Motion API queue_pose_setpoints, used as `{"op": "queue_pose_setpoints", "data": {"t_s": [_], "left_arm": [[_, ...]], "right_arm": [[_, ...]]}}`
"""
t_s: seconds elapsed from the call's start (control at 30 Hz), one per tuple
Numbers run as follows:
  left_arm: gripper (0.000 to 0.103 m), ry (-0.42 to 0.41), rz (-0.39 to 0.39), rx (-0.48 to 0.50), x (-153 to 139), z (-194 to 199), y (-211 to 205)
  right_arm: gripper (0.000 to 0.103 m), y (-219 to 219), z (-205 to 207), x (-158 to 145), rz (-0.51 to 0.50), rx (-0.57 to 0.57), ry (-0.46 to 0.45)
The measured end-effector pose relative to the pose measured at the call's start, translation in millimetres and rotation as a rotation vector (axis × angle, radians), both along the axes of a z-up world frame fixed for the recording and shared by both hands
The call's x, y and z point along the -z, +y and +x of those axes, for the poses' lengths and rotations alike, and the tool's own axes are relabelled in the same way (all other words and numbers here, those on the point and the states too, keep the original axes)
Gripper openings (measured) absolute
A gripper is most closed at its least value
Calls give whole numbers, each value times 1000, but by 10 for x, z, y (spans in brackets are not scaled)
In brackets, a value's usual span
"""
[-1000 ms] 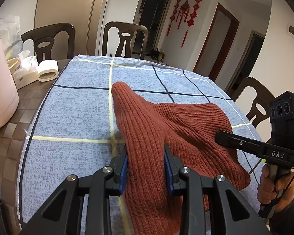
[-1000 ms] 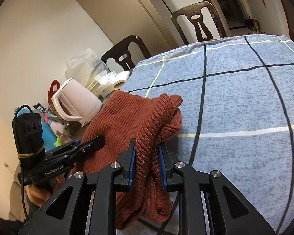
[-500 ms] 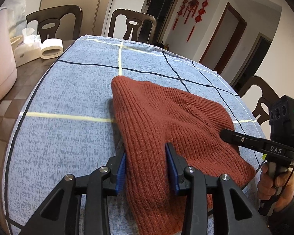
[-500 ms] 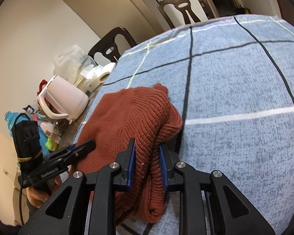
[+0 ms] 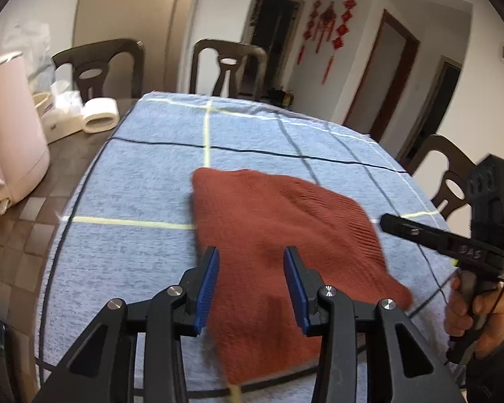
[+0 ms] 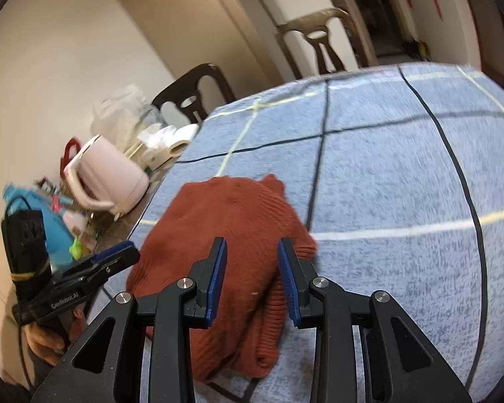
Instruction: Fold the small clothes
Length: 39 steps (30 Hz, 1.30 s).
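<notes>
A rust-red knitted sweater [image 5: 279, 221] lies folded and flat on the blue checked cloth [image 5: 144, 188]. My left gripper [image 5: 250, 255] hovers over its near edge, jaws apart, blue pads clear of the knit. From the other side the sweater [image 6: 232, 215] shows a doubled, thicker edge near my right gripper [image 6: 252, 245]. Its jaws are opening, with the knit lying below and between them and the pads not pressing on it. Each gripper also shows in the other's view, the right gripper [image 5: 400, 226] at the sweater's right corner and the left gripper [image 6: 117, 255] at its left side.
A pink kettle [image 5: 10, 147], a tissue box and a paper roll [image 5: 100, 119] stand on the bare table left of the cloth. Dark chairs [image 5: 228, 67] line the far side, and another chair [image 5: 453, 174] stands at the right. A person's hand [image 5: 477, 312] holds the right gripper's handle.
Both grippers have let go of the sweater and their jaws have spread. The sweater, lifted and bunched before, now lies flat on the cloth.
</notes>
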<state>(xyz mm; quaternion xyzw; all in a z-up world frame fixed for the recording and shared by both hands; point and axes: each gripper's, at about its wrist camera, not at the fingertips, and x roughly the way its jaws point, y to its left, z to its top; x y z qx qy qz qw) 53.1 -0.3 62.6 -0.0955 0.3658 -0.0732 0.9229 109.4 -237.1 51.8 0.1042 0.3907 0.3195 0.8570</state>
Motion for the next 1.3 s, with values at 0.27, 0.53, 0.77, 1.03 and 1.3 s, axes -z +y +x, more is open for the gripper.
{"op": "queue_pose_setpoints", "data": {"t_s": [0.27,0.53,0.77,1.03,1.3], "left_arm": [[44,32,13,11,189,168,-109],[43,-16,27,-15,73,-162,-117],[43,21,-15,-25,228,-396,-116],[43,54,15,-34,358,-322,-120],[44,64,54,-57,350,-348,-189]], "right_arm": [[30,247,234,244,-134,-33,21],[30,154,-96,41,-137,-67,-49],[17,252,-636,64,-234,-164,-116],[15,195,-526,306,-265,-129,-80],[26,119,-536,313,-244,-106,-60]]}}
